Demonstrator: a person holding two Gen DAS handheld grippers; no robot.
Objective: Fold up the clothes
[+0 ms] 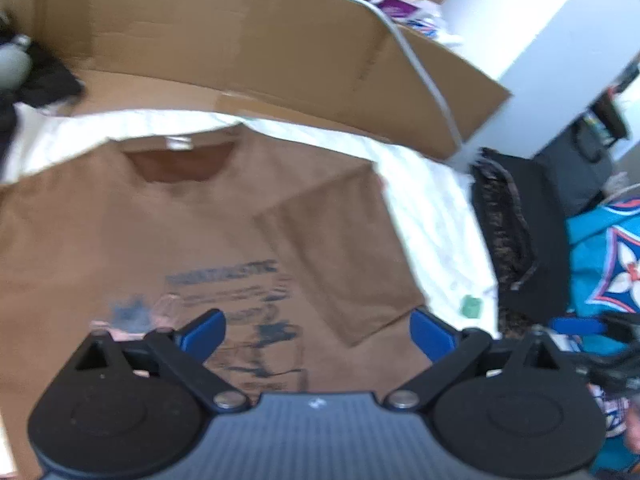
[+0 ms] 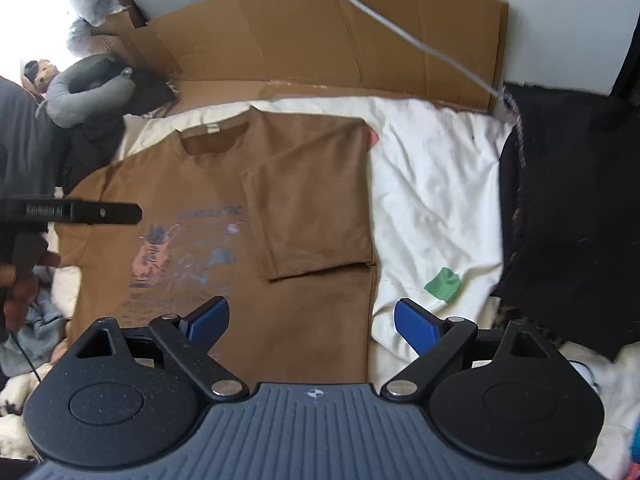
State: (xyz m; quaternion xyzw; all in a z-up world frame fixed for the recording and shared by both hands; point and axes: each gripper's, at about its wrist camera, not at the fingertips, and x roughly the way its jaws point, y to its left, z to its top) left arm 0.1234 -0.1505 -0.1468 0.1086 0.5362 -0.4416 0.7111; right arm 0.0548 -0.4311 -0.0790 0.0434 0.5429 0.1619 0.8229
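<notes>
A brown T-shirt [image 1: 120, 236] with a dark blue print lies flat on a white sheet, collar toward the far side; it also fills the middle of the right wrist view [image 2: 304, 184]. Its right sleeve [image 2: 312, 216] and right side are folded inward over the front. My left gripper [image 1: 318, 332] hovers above the printed chest, blue pads wide apart, nothing between them. My right gripper [image 2: 312, 324] hangs over the shirt's lower right edge, open and empty. The left gripper's black body [image 2: 72, 212] and the hand holding it show at the left edge of the right wrist view.
A flattened cardboard box [image 2: 320, 40] stands along the far side with a grey cable [image 2: 400, 32] across it. The white sheet [image 2: 432, 184] carries a green patch [image 2: 443, 283]. Black fabric [image 2: 568, 208] lies right, a grey neck pillow [image 2: 80, 88] far left, teal cloth [image 1: 600, 264] at right.
</notes>
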